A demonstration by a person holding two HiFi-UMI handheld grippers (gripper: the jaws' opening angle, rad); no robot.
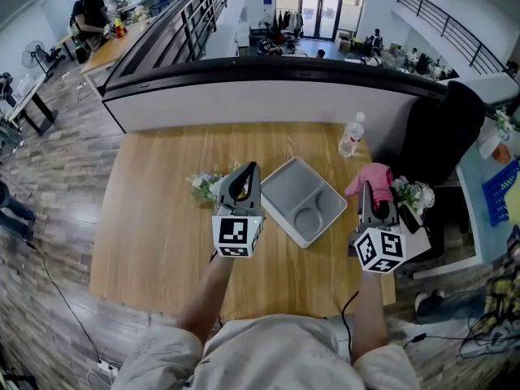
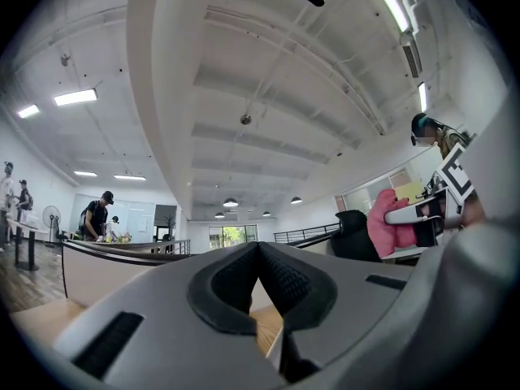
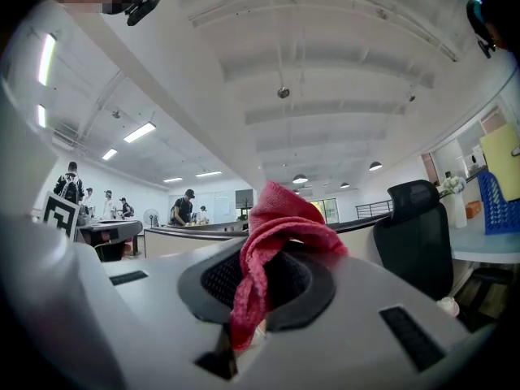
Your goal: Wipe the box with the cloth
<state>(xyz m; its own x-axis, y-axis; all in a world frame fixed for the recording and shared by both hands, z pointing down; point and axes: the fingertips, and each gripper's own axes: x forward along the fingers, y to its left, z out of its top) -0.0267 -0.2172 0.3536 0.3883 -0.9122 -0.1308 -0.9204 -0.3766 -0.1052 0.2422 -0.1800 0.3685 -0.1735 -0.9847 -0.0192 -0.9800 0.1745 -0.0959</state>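
A grey box (image 1: 286,188) with moulded compartments lies at an angle on the wooden table (image 1: 159,226), between my two grippers. My left gripper (image 1: 249,170) is held just left of the box, pointing upward, its jaws shut with nothing between them (image 2: 258,249). My right gripper (image 1: 367,188) is right of the box and is shut on a pink cloth (image 1: 370,175). The cloth (image 3: 279,218) bunches out above the right jaws and hangs down between them. From the left gripper view the cloth (image 2: 388,223) shows at the right. Both grippers are raised off the box.
A plastic water bottle (image 1: 352,135) stands at the table's far right. Small flower bunches lie left of the box (image 1: 205,185) and at the right edge (image 1: 411,192). A black office chair (image 1: 445,128) is beside the table. A low curved wall (image 1: 268,88) runs behind it.
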